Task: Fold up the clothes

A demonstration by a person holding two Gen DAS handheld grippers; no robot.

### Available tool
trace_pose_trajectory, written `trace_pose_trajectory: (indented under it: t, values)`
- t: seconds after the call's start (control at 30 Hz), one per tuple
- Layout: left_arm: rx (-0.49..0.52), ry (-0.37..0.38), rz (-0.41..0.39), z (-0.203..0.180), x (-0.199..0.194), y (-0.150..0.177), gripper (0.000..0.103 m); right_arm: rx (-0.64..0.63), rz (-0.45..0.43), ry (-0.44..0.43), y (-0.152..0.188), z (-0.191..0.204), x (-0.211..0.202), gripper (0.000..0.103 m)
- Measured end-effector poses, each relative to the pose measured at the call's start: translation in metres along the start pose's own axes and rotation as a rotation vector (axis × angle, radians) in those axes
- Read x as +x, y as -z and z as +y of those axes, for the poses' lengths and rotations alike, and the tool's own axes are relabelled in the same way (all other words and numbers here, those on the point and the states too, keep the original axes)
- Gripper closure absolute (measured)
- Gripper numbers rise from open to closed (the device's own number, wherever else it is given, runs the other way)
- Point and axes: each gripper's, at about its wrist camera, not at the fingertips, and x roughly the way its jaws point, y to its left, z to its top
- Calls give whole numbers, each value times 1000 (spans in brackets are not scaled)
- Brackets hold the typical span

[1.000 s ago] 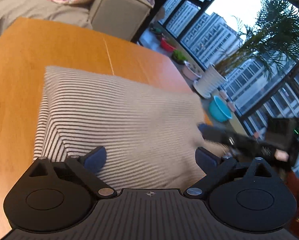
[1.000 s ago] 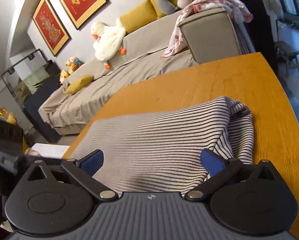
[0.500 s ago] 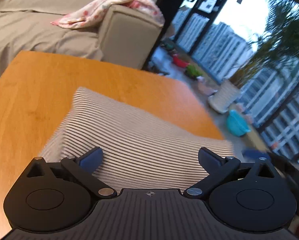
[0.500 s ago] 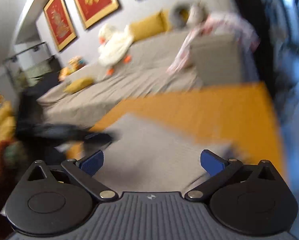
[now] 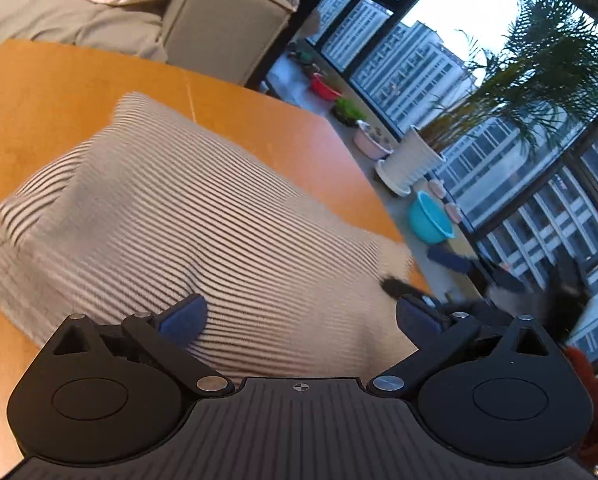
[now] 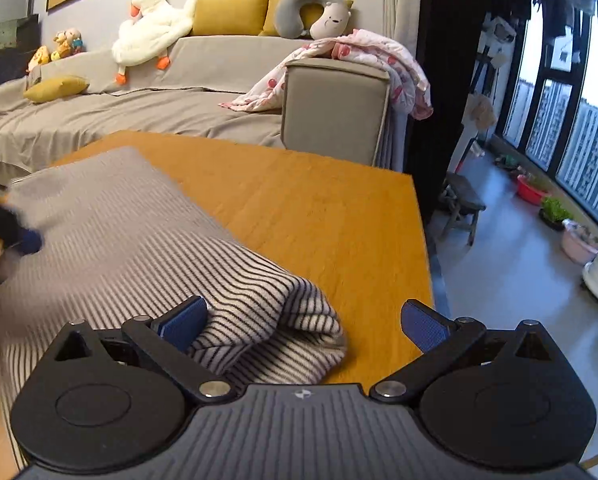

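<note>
Tongs are seen wide apart in both views, with nothing gripped. The left tongs (image 5: 299, 316) are held over the striped garment (image 5: 203, 232), whose cloth fills the gap between the blue pads (image 5: 183, 318) and spreads ahead and to the left of them. In the right wrist view, the right tongs (image 6: 305, 322) are spread over the garment's folded corner (image 6: 299, 316), which lies between the pads and just beside the left one; the layered edges of the fold are shown only here. The garment is laid on the table (image 6: 319, 216), whose bare wood is seen ahead and to the right of the right tongs.

The right tongs are caught as a dark blur (image 5: 451, 300) just past the left tongs' right pad, at the garment's edge; whether cloth is touched there cannot be told. A blurred blue tip (image 6: 27, 242) is shown on the cloth at far left in the right wrist view.

Farther off, a sofa (image 6: 179, 112) with a blanket (image 6: 359, 60) over its arm is shown behind the table, and only from the right a plush goose (image 6: 151, 32). A potted palm (image 5: 415, 160) and a teal basin (image 5: 431, 220) by the windows are shown from the left.
</note>
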Motion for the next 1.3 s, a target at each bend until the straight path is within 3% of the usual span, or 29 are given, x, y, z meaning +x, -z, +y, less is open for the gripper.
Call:
trace_pose_trajectory:
  t: [0.13, 0.37, 0.63, 0.77, 0.9, 1.1, 1.3]
  values:
    - [1, -24, -24, 8, 12, -15, 0, -6, 7, -53, 5, 17, -14, 0]
    - [50, -84, -48, 9, 18, -27, 0, -55, 14, -245, 11, 56, -32, 0]
    - [141, -215, -62, -15, -4, -8, 0, -69, -16, -258, -4, 43, -42, 0]
    - [155, -200, -48, -20, -21, 13, 0, -16, -34, -228, -10, 27, -46, 0]
    - [188, -210, -47, -27, -30, 33, 0, -23, 19, -159, 2, 27, -37, 0]
    - [290, -344, -22, -35, -19, 46, 0, -21, 31, -126, 14, 41, -36, 0]
    - [277, -379, -32, -31, -24, 50, 0, -65, 46, -199, 11, 49, -37, 0]
